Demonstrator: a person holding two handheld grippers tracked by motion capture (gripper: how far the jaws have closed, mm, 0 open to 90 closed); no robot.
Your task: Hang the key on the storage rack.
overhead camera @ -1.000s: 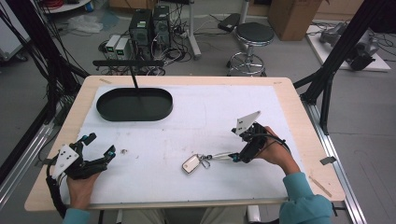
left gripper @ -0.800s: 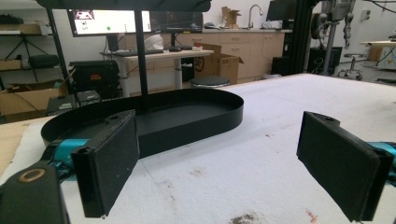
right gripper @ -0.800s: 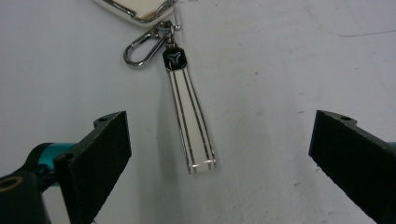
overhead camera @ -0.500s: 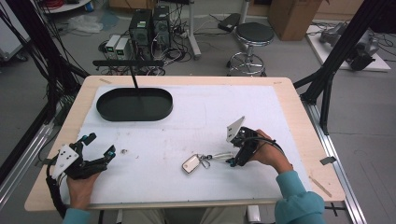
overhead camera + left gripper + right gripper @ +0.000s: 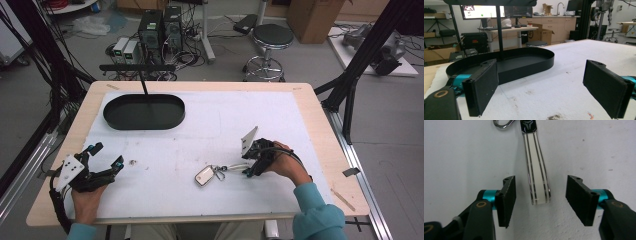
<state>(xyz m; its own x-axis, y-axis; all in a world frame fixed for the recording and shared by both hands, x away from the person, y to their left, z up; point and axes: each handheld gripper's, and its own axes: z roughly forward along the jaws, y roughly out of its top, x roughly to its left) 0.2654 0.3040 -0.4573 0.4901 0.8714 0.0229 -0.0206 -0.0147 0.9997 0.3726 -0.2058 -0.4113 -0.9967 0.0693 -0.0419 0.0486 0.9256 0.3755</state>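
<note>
Detail was scarce on the small speck (image 5: 133,162) lying just ahead of the left tongs (image 5: 106,156); in the high view it was too tiny to identify. The key fob (image 5: 204,175) sat beyond the right tongs (image 5: 246,170), and its ring (image 5: 503,123) was cut off by the top edge of the right gripper view. The fob's pale striped strap (image 5: 537,173) ran back toward the right tongs, its free end lying between the two parted jaws, touching neither. The right tongs (image 5: 539,192) stood open, gripping nothing. The left tongs (image 5: 547,87) were open too, wide and empty, resting low over the white-covered desk (image 5: 225,120). Well ahead of them lay a black oval tray (image 5: 524,62), with a thin black post (image 5: 499,32) rising in front of its far rim and hiding part of it.
</note>
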